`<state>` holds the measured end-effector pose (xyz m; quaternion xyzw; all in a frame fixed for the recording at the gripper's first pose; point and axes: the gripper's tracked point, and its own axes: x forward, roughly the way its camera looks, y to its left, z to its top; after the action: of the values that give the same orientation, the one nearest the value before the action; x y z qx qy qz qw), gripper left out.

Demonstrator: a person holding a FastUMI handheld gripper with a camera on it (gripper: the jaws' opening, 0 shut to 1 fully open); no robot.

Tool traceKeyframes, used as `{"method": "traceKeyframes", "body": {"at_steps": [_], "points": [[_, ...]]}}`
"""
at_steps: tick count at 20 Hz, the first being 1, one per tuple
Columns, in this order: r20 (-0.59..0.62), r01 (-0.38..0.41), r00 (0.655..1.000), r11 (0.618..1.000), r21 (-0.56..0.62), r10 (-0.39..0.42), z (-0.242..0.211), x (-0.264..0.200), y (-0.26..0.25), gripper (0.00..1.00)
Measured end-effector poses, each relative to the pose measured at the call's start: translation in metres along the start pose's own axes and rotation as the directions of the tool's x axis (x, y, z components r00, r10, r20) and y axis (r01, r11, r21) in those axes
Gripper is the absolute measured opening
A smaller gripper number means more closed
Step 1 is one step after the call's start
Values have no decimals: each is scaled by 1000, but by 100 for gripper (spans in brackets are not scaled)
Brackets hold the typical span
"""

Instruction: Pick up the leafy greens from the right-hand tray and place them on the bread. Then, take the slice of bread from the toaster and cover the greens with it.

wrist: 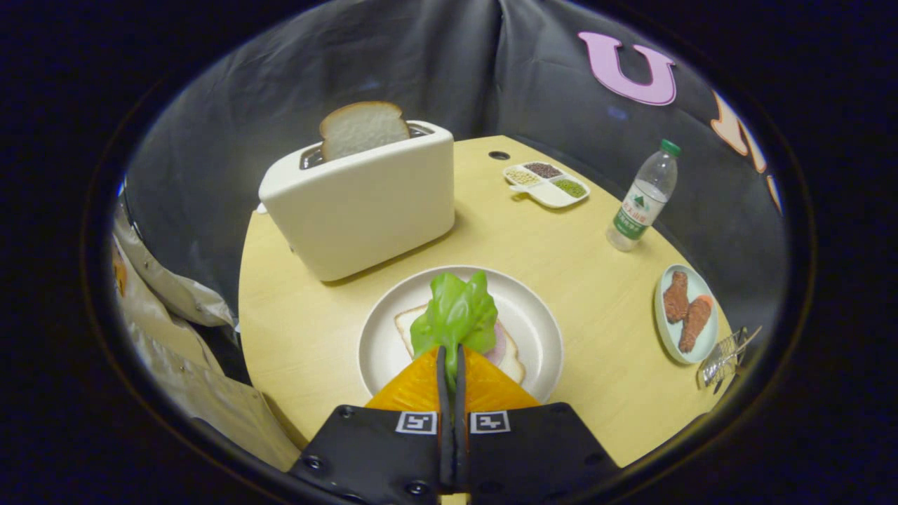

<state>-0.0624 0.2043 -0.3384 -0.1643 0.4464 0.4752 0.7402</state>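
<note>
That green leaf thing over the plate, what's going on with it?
A person is working a hand-held claw, and its two fingers are shut on the leafy greens. The greens sit over a slice of bread on the white plate, so they are at or just above the spot they belong, not yet let go. Beyond the plate, a second bread slice sticks up from the toaster, waiting to go on top.

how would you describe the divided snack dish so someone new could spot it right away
Start at the white toaster on the round wooden table, then look toward the water bottle. Between them, at the table's far edge, lies the divided dish. Unlike the round plates, it is small, with compartments of brown, pale and green bits.
</note>
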Motion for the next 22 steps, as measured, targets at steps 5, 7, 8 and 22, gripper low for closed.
{"method": "traceKeyframes", "body": {"at_steps": [5,7,8,22], "points": [[-38,-39,999,999,17,40,2,19,11,7],[-48,-22,999,1000,12,22,1,26,6,15],[-62,-21,998,1000,19,22,-2,31,4,19],[-81,80,994,997,18,-78,-9,30,-19,75]]}}
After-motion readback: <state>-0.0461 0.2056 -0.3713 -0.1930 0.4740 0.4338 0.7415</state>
